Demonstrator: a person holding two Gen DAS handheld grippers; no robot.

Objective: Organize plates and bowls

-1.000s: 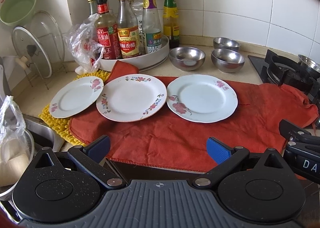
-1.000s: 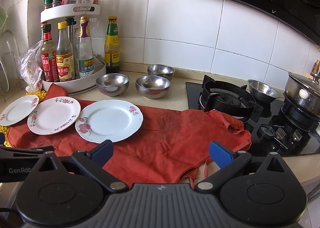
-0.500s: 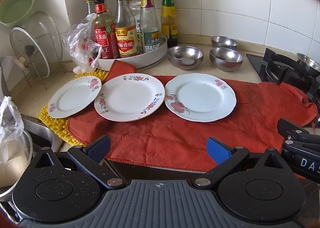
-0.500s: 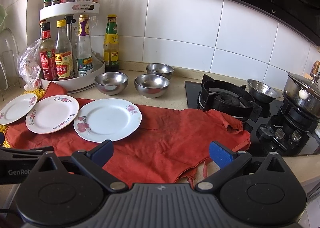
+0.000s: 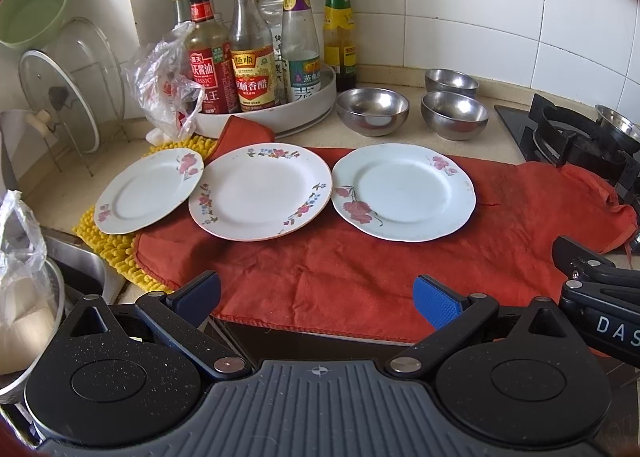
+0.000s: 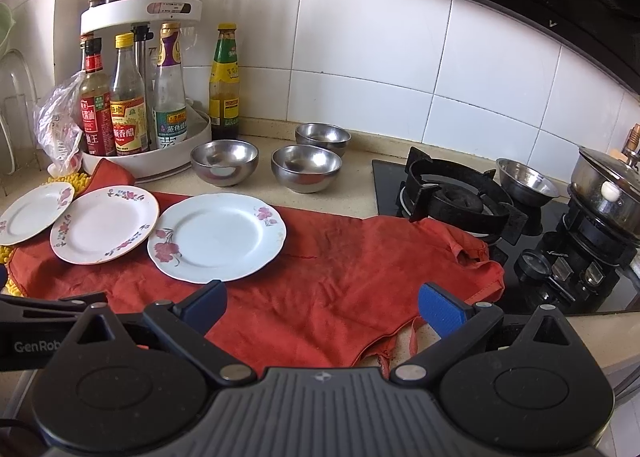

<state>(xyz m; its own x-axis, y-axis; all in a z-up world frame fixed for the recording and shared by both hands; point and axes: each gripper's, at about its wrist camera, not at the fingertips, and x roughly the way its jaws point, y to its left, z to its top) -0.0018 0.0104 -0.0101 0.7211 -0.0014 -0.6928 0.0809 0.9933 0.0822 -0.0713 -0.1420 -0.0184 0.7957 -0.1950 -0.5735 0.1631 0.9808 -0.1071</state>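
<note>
A home kitchen: a gas hob (image 6: 460, 193) sat at right of the frame below white wall tiles (image 6: 360, 57), a two-tier rack of sauce bottles (image 5: 248, 69) stood upper left, and a pot lid (image 5: 60, 97) leaned at far left.

We see our left gripper (image 5: 318, 293) at the bottom of the left wrist view. Its jaws stand wide apart and hold nothing. Its two blue pads (image 5: 438, 301) point up toward the middle of the frame. Our right gripper (image 6: 322, 303) fills the bottom of the right wrist view. Its jaws are spread wide too, with nothing between them. In the left wrist view, part of the right gripper shows at the right edge, just beside the left one.
</note>
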